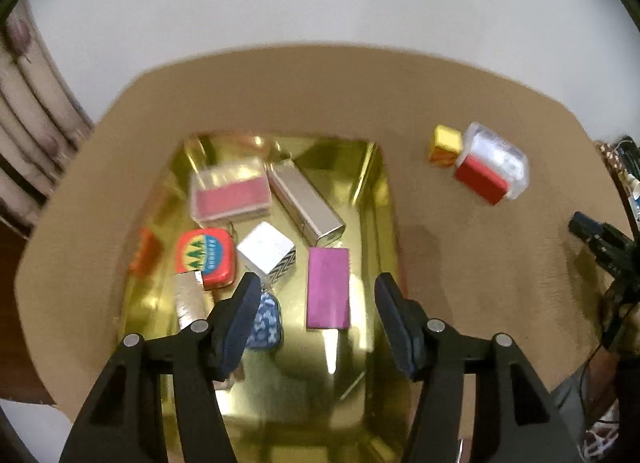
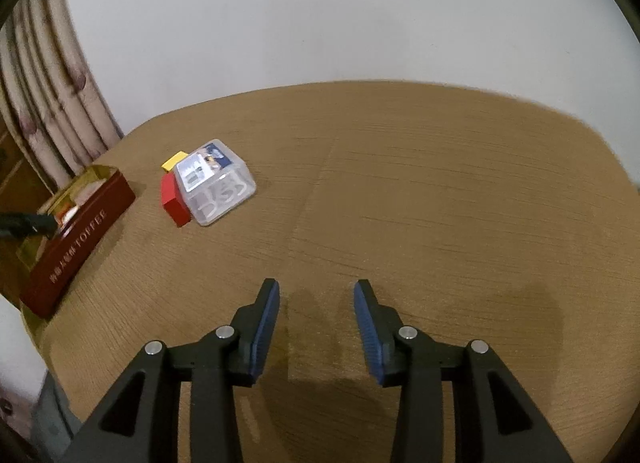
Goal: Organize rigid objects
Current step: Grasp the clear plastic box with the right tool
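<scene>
Inside, the gold tin (image 1: 372, 199) holds small boxes (jumbled); both grippers (image 1: 316, 283) (image 2: 316, 289) gape empty.

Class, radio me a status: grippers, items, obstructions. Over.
Left gripper open over tin, empty. Right gripper open, empty. Clear case, red box, yellow cube still outside. Nothing obstructing.

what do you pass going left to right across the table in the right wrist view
dark red toffee tin → red box → clear plastic case, touching the red box → bare wooden table out to the right edge. A small yellow block sits behind the red box, so its place is unclear.
</scene>
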